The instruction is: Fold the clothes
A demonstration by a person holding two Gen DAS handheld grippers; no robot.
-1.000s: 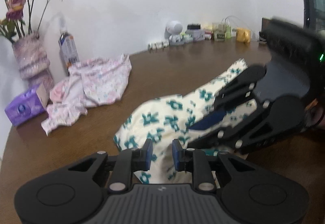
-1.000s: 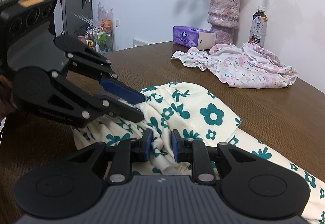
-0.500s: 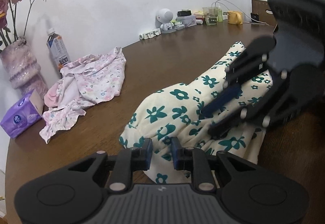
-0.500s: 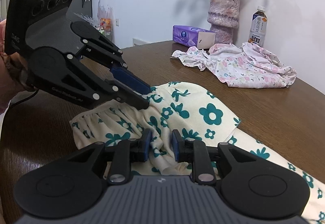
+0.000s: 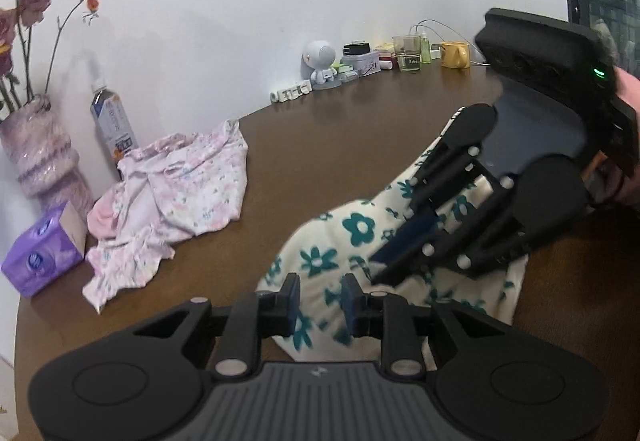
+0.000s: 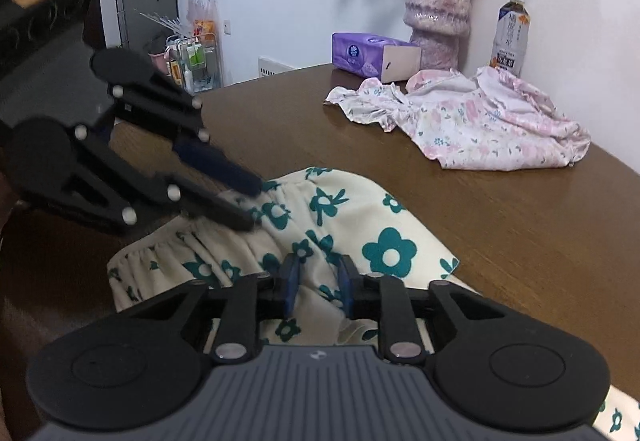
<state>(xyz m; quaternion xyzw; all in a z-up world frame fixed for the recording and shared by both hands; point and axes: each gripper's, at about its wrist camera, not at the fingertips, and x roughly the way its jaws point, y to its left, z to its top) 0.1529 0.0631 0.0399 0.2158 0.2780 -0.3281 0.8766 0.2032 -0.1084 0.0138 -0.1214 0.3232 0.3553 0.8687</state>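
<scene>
A cream garment with teal flowers [image 5: 360, 229] lies bunched on the brown table [image 5: 340, 145]. My left gripper [image 5: 320, 301] is shut on a fold at its near edge. My right gripper [image 5: 380, 265] comes in from the right, pinching the same cloth a little further in. In the right wrist view the garment [image 6: 388, 249] shows a gathered band at its left side. There my right gripper [image 6: 318, 283] has cloth bunched between its pads, and the left gripper [image 6: 250, 201] bites the band from the left.
A crumpled pink floral garment [image 5: 188, 185] lies at the table's back left, near a purple tissue box [image 5: 40, 253], a vase [image 5: 40, 153] and a bottle [image 5: 112, 125]. Small items and a yellow mug [image 5: 454, 54] line the far wall. A hand [image 5: 628, 145] holds the right gripper.
Both grippers kept their hold on the flowered garment. They swung apart and lifted half a second ago, then came back close together, and the cloth shifted with them.
</scene>
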